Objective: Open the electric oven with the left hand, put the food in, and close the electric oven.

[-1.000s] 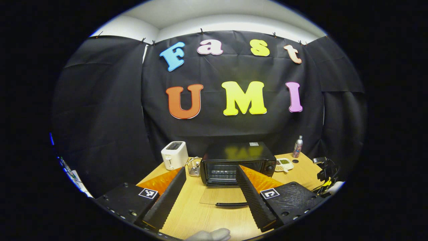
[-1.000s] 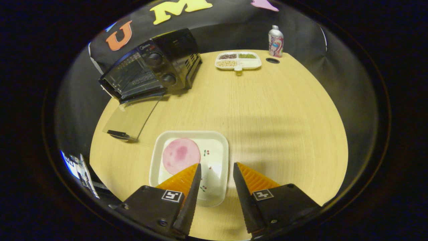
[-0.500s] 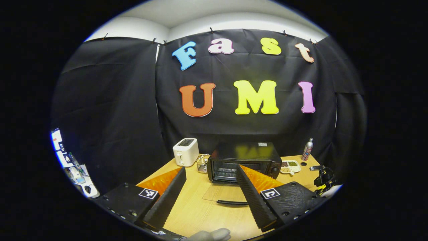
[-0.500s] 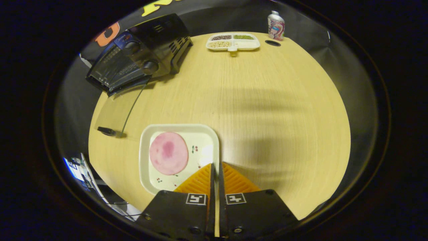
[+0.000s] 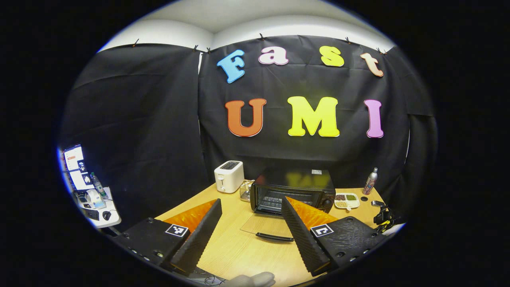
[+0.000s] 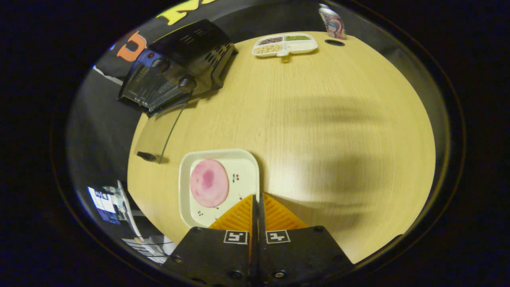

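Note:
The black electric oven (image 5: 295,191) stands at the back of the wooden table, its glass door (image 5: 263,225) folded down flat with the dark handle (image 5: 275,237) toward me. My left gripper (image 5: 250,200) is open and held well back from the door, nothing between its fingers. In the right gripper view, a white square plate (image 6: 217,152) carries a round pink slice of ham (image 6: 208,183). My right gripper (image 6: 256,195) is shut on the plate's right rim. The oven (image 6: 187,52) and its lowered door (image 6: 159,127) lie to the upper left. Whether the plate is off the table I cannot tell.
A white toaster (image 5: 228,176) and a small wire basket (image 5: 247,190) stand left of the oven. To its right are a divided dish of beans (image 6: 285,44) and a metal bottle (image 6: 331,20). A small side table with a screen (image 5: 89,199) sits beyond the table's left edge.
My right gripper has gone from open over the plate to shut on its right rim. My left gripper has drawn back from the open oven, which now looks smaller and farther off.

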`<state>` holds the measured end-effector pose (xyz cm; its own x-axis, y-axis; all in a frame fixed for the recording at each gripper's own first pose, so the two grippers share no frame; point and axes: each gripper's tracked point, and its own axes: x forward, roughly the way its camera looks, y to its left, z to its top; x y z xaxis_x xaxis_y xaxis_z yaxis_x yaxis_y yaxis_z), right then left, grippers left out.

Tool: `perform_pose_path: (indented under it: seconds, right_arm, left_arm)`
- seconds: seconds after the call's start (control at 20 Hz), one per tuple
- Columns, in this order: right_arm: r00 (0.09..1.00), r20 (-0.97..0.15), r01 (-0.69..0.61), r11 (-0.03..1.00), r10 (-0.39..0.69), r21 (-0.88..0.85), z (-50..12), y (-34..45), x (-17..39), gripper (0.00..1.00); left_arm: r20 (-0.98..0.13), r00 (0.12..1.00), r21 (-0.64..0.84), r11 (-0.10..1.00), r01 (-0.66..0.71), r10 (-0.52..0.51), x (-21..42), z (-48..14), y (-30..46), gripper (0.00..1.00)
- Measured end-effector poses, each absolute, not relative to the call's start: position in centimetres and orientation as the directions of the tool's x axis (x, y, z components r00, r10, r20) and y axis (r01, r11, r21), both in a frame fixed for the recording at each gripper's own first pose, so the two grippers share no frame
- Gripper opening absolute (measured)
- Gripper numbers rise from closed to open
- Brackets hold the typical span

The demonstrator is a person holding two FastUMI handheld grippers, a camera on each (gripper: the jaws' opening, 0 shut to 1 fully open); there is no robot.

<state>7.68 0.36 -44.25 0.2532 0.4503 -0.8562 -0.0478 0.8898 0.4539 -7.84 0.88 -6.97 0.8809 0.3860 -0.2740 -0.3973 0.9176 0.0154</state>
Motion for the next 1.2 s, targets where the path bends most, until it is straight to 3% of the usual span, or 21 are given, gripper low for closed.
perform_pose_path:
  seconds: [0.3, 0.55, 0.6, 0.75, 1.2]
  right_arm:
    - [0.311, -0.748, 0.07, 0.771, 0.586, 0.633, -43.3, 0.8, 7.2, 0.01]
    - [0.453, -0.705, 0.15, 0.733, 0.546, 0.664, -39.9, 0.2, 7.9, 0.04]
    - [0.487, -0.693, 0.17, 0.72, 0.532, 0.672, -38.8, 0.3, 8.1, 0.04]
    - [0.574, -0.654, 0.217, 0.679, 0.493, 0.702, -36.0, 1.5, 8.4, 0.04]
    - [0.756, -0.546, 0.309, 0.538, 0.361, 0.784, -31.3, 11.5, 9.5, 0.0]
  left_arm:
    - [-0.278, 0.897, 0.014, 0.935, -0.355, 0.344, -6.7, -6.1, 0.6, 0.96]
    - [-0.248, 0.919, 0.022, 0.951, -0.309, 0.305, -5.2, -5.5, 2.2, 1.0]
    - [-0.244, 0.923, 0.024, 0.953, -0.301, 0.298, -4.9, -5.4, 2.7, 0.96]
    - [-0.242, 0.933, 0.019, 0.962, -0.271, 0.268, -4.1, -5.7, 4.2, 0.95]
    - [-0.28, 0.944, 0.022, 0.984, -0.178, 0.177, -4.0, -6.9, 7.9, 0.96]
